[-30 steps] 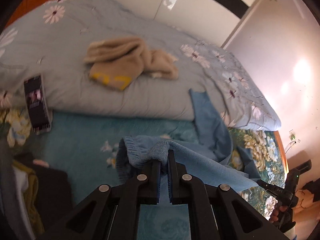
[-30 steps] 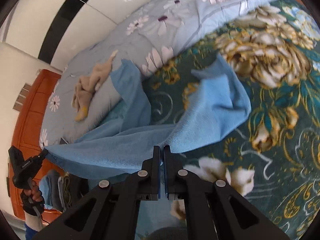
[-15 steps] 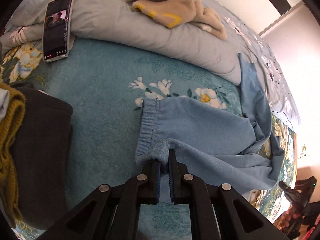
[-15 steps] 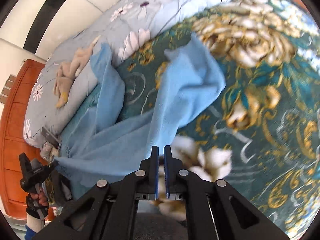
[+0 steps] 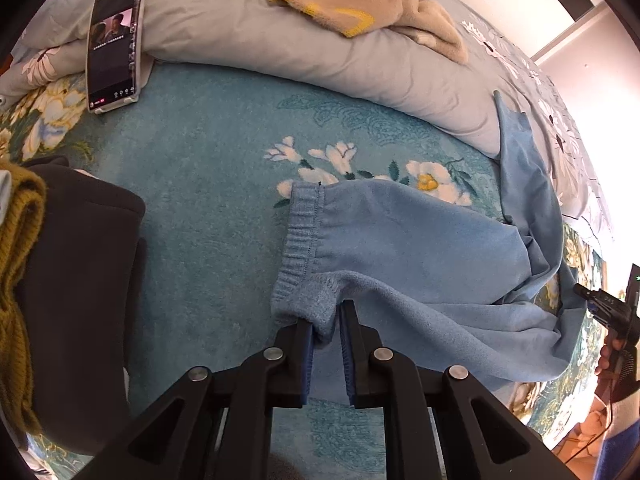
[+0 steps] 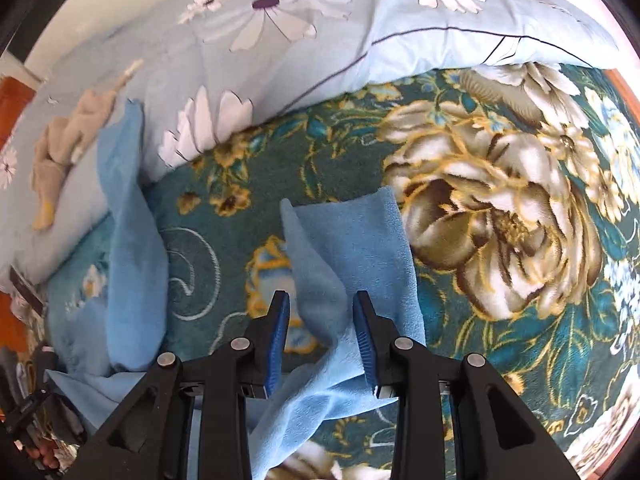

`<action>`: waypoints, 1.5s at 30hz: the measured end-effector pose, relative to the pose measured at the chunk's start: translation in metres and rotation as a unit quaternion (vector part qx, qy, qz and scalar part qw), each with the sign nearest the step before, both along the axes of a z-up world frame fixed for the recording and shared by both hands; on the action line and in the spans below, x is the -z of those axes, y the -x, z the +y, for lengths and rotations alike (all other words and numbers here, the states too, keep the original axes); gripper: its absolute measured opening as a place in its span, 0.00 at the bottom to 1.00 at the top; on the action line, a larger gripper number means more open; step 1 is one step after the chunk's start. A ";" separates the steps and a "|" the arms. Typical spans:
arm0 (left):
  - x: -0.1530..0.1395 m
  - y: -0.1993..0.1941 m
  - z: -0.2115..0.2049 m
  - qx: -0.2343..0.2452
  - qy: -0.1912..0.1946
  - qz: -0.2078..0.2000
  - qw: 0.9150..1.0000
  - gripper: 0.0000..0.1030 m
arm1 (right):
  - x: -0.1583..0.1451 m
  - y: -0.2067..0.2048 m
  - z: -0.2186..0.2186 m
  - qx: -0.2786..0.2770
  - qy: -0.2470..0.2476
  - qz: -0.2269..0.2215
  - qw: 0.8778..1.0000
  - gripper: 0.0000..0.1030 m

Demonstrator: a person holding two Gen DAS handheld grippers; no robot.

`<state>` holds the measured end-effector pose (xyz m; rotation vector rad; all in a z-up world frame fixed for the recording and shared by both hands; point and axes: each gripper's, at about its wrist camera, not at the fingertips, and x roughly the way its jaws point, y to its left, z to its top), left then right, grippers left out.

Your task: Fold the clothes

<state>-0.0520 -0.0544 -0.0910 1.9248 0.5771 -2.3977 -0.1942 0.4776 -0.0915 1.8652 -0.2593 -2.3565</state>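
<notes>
Light blue fleece trousers [image 5: 404, 256] lie on the teal floral blanket [image 5: 208, 184], with the ribbed waistband [image 5: 300, 240] towards me in the left wrist view. My left gripper [image 5: 326, 320] has its jaws a little apart around the waistband's near corner, which still sits between them. In the right wrist view my right gripper [image 6: 322, 316] is open, its jaws wide apart, and a fold of one trouser leg [image 6: 348, 256] lies loose between them. The other leg [image 6: 128, 240] runs up onto the quilt.
A phone [image 5: 114, 42] leans on the pale blue floral quilt [image 5: 280, 52], which also carries a beige garment [image 5: 360, 4]. A stack of folded dark and mustard clothes [image 5: 60, 280] lies at the left. The right gripper shows at the left wrist view's right edge [image 5: 612, 308].
Both grippers came down from holding the trousers stretched in the air to the blanket. The right jaws opened wide and let go; the left jaws parted slightly.
</notes>
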 end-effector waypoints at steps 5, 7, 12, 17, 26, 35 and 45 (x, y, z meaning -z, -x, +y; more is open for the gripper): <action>-0.001 -0.002 0.001 0.001 0.002 0.000 1.000 0.14 | -0.011 -0.003 0.012 0.014 0.021 0.017 1.000 0.06; -0.002 -0.003 0.001 0.001 0.003 0.001 1.000 0.14 | -0.015 -0.004 0.017 0.020 0.030 0.024 0.999 0.05; -0.008 -0.005 0.002 -0.003 0.000 0.010 1.000 0.14 | -0.071 -0.016 0.048 0.060 0.095 0.109 0.988 0.05; -0.008 -0.006 0.006 -0.001 0.000 0.012 1.000 0.14 | -0.118 -0.054 0.097 0.121 0.134 0.197 0.964 0.05; 0.003 -0.010 0.008 -0.009 0.001 -0.004 1.000 0.15 | 0.000 -0.098 0.160 0.232 0.155 0.072 0.958 0.05; 0.006 -0.002 0.009 -0.013 0.012 -0.012 1.000 0.16 | 0.022 -0.032 0.127 0.208 0.157 0.074 0.963 0.16; 0.012 0.006 0.013 -0.011 0.021 -0.023 0.999 0.21 | 0.052 0.020 0.116 0.254 0.138 0.054 0.956 0.33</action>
